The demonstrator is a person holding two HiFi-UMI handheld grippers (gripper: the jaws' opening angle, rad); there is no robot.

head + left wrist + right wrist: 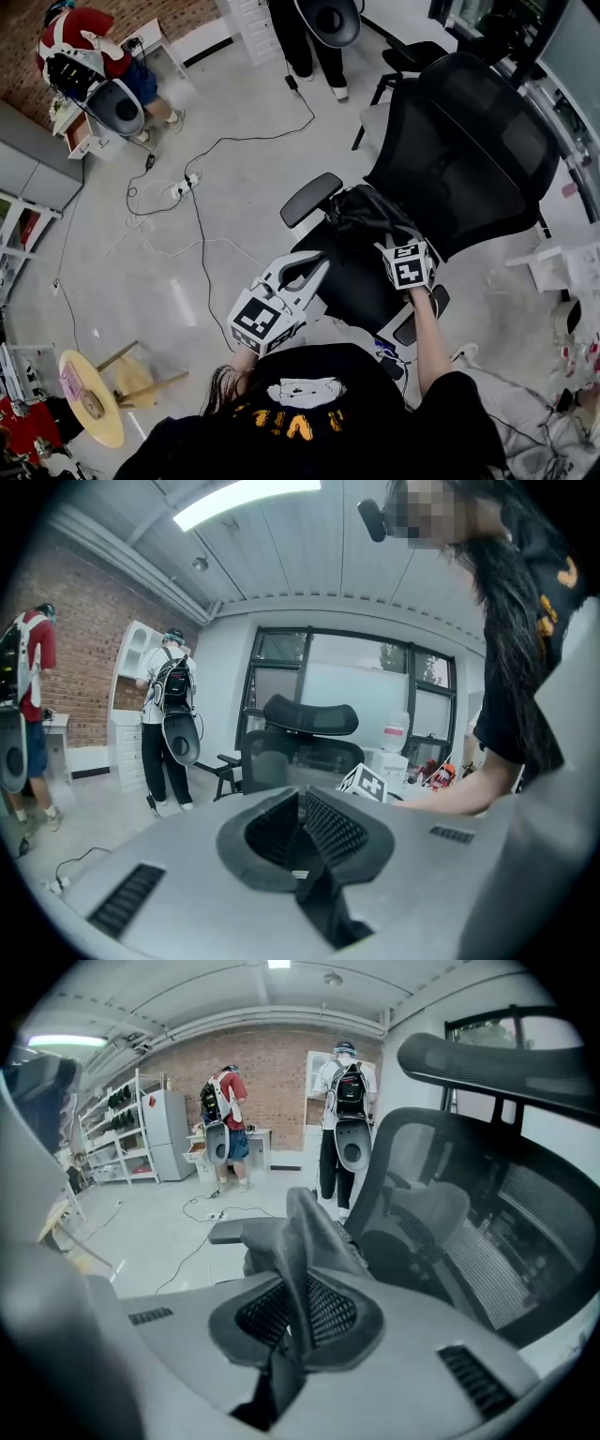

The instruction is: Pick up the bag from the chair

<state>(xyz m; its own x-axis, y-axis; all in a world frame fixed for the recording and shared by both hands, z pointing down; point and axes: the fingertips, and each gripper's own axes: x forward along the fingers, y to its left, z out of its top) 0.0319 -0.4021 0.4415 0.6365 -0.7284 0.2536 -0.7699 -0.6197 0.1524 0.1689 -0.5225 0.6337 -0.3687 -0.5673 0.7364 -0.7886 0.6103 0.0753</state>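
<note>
A black bag (pixel 361 214) lies crumpled on the seat of a black mesh office chair (pixel 473 141). My right gripper (pixel 392 242) reaches over the seat and is shut on a strap of the bag (pixel 298 1227), which rises from between its pads in the right gripper view. The chair's backrest (pixel 450 1222) fills the right side of that view. My left gripper (pixel 317 267) hovers by the seat's front left corner, below the armrest (pixel 310 198). Its jaws are shut with nothing between them (pixel 300 797), and it points past the chair (pixel 300 722) toward the windows.
Two people with backpacks stand at the far side, one (pixel 94 66) at the left and one (pixel 314 37) near the top. Cables and a power strip (pixel 190 180) lie on the floor left of the chair. A round wooden stool (pixel 94 398) stands at lower left.
</note>
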